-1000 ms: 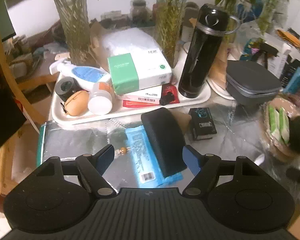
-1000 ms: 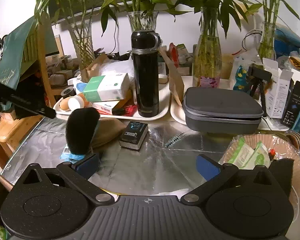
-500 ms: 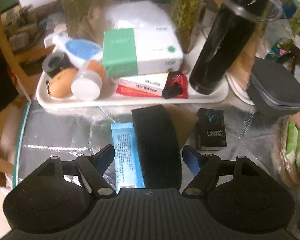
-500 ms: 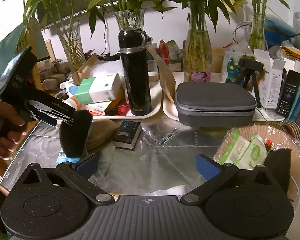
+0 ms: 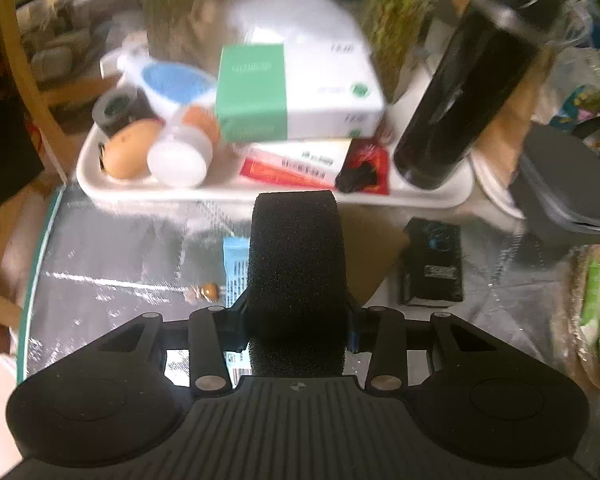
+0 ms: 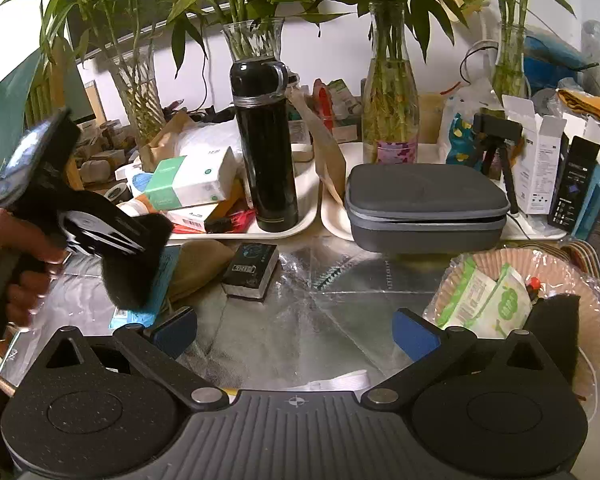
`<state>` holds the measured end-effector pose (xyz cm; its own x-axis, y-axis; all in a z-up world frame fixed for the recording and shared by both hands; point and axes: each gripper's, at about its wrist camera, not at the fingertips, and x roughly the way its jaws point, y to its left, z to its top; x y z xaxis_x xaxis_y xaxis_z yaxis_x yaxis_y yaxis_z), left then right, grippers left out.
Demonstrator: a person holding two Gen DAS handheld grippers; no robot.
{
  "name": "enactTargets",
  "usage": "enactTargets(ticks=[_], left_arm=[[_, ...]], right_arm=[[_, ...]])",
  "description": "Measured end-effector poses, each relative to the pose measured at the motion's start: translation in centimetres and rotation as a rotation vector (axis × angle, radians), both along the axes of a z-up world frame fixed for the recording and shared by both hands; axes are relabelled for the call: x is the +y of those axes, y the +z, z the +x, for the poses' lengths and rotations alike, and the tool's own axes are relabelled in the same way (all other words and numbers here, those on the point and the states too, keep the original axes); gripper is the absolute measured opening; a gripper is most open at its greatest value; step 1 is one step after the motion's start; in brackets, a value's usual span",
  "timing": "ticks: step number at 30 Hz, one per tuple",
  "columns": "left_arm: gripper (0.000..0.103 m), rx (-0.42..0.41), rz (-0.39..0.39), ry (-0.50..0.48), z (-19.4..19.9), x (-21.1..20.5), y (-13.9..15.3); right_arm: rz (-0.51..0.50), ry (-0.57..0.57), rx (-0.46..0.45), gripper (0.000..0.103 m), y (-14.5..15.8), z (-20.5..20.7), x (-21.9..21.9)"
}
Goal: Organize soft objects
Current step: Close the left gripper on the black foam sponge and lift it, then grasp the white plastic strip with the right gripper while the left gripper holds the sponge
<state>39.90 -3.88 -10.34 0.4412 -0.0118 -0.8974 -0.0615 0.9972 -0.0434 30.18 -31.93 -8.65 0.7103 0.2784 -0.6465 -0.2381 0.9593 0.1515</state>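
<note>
A black foam sponge stands on edge over a blue packet on the silver mat. My left gripper straddles it from above, jaws closing, and both blue pads touch the sponge's sides. The right wrist view shows the same sponge with a hand holding the left gripper over it. My right gripper hangs open above the mat with nothing between its fingers. At the right, a woven basket holds green wipe packs and a second black sponge.
Behind the sponge lies a tan paper bag and a small black box. A white tray carries boxes, bottles and a tall black flask. A grey zip case and glass vases with bamboo stand at the back.
My left gripper came down over the black sponge and its jaws drew in from wide apart to touching the sponge's sides. The right gripper stayed where it was.
</note>
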Motion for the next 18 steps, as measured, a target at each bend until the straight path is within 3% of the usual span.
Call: enactTargets(ticks=[12, 18], left_arm=[[0.041, -0.229, 0.124, -0.126, -4.4, -0.4, 5.3], [0.041, -0.318, 0.166, -0.162, -6.4, -0.2, 7.2]], right_arm=[[0.013, 0.011, 0.005, 0.103, 0.1, -0.1, 0.2], [0.035, 0.027, 0.050, 0.103, -0.3, 0.1, 0.2]])
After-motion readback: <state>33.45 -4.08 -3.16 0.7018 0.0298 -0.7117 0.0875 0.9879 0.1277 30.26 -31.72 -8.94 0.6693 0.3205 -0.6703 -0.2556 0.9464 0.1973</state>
